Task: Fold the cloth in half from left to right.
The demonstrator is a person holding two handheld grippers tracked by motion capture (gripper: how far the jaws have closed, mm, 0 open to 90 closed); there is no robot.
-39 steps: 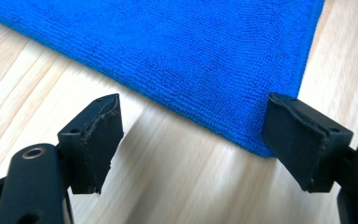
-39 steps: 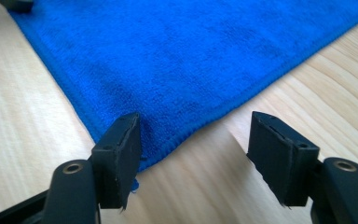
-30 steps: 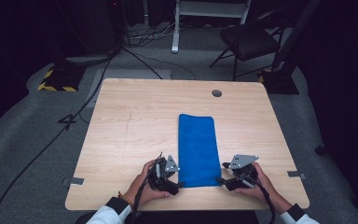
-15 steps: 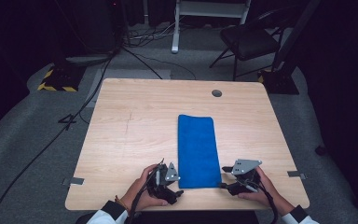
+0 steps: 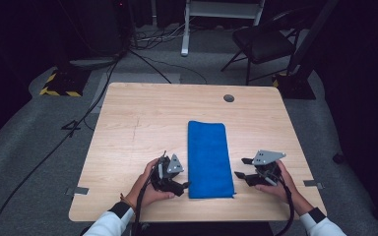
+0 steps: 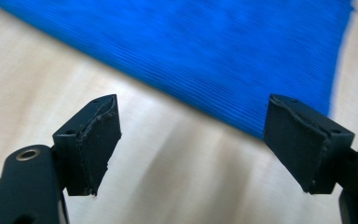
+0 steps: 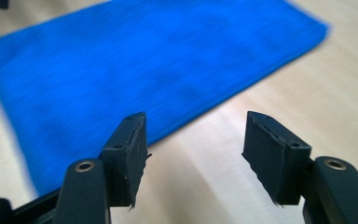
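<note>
Cloth point(image 5: 208, 158), blue and folded into a long strip, lies flat at the bench's point(image 5: 142, 123) centre-right, running from 12 to 6 o'clock, its near end close to the front edge. The left claw point(image 5: 183, 186) sits at the strip's 9 o'clock side by the near corner, jaws parted with bare wood between them in the left gripper view point(image 6: 191, 140), its tips close to the cloth's edge. The right claw point(image 5: 242, 168) stands apart from the strip at its 3 o'clock side; its jaws have just been closing a little, yet they are released, with nothing between them point(image 7: 196, 154). My judgement: the step in hand is the approach for another fold or a pickup, and the next move calls for both claws to slide under the near corners and pinch all layers together. The bench is pale wood with a round cable hole point(image 5: 229, 98) at 1 o'clock. Grey floor, trailing cables point(image 5: 78, 123) and a dark chair point(image 5: 263, 44) lie beyond it.
</note>
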